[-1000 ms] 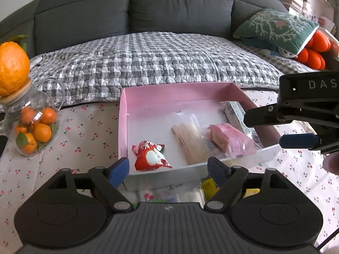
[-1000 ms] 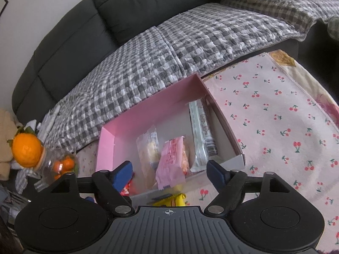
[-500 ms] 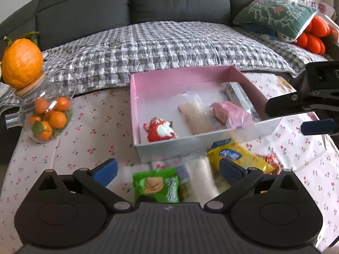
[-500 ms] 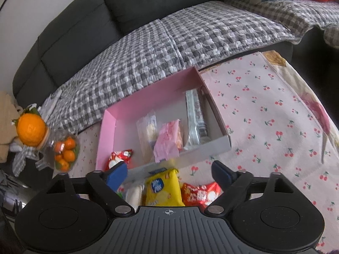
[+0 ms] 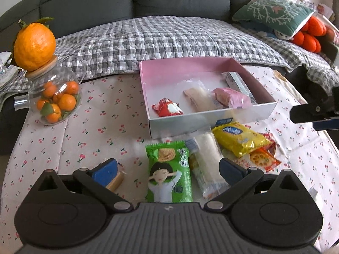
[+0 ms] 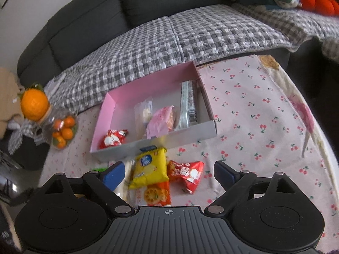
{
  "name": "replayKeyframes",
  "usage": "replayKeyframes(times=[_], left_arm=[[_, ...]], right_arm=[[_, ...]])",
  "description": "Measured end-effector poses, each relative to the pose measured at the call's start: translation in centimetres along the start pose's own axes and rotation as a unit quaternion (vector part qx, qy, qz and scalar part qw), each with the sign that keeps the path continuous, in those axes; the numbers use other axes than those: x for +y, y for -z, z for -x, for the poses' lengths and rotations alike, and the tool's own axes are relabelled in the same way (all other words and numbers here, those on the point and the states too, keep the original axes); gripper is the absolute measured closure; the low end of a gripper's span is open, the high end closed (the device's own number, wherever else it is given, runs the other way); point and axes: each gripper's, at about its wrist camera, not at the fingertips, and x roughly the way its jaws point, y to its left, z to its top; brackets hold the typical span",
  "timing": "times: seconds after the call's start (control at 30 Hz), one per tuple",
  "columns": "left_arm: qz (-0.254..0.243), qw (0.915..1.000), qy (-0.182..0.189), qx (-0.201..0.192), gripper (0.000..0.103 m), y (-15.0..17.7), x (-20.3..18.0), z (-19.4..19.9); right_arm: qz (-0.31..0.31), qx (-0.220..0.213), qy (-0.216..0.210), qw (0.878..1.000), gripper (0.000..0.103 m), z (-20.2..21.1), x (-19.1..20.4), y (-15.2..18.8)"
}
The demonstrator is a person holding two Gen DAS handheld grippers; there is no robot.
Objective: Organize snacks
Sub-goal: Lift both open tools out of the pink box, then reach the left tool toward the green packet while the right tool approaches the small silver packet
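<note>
A pink-lined box (image 5: 211, 124) (image 6: 106, 110) holds a red sweet (image 5: 167, 110), a pale bar (image 5: 199, 100), a pink packet (image 5: 229, 98) and a silver bar (image 6: 187, 103). In front of it lie a green packet (image 5: 168, 171), a white bar (image 5: 206, 158), a yellow packet (image 5: 239, 138) (image 6: 149, 167), an orange packet (image 6: 156, 193) and a red packet (image 6: 187, 172). My left gripper (image 5: 168, 170) is open above the green packet. My right gripper (image 6: 169, 171) is open above the yellow and red packets; its tip shows at the right edge of the left wrist view (image 5: 313, 114).
A glass jar of small oranges (image 5: 54, 99) (image 6: 61, 130) with a big orange on its lid (image 5: 34, 43) stands at the table's left. A small brown item (image 5: 115, 181) lies by my left finger. A grey sofa with a checked blanket (image 5: 169, 36) lies behind the table.
Both grippers have pulled back and up from the box. The loose packets in front of the box have come into view.
</note>
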Motion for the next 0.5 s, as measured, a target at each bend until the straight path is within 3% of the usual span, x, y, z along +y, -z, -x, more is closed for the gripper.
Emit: replayKeyframes(times=[0.37, 0.5], left_arm=[[0.017, 0.9997, 0.019, 0.003, 0.001, 2.0, 1.2, -0.1], [0.032, 0.999, 0.03, 0.001, 0.001, 2.4, 1.5, -0.4]], right_arm=[[0.069, -0.026, 0.034, 0.997, 0.01, 0.5, -0.9, 1.6], [0.069, -0.006, 0.042, 0.997, 0.01, 0.1, -1.8, 1.8]])
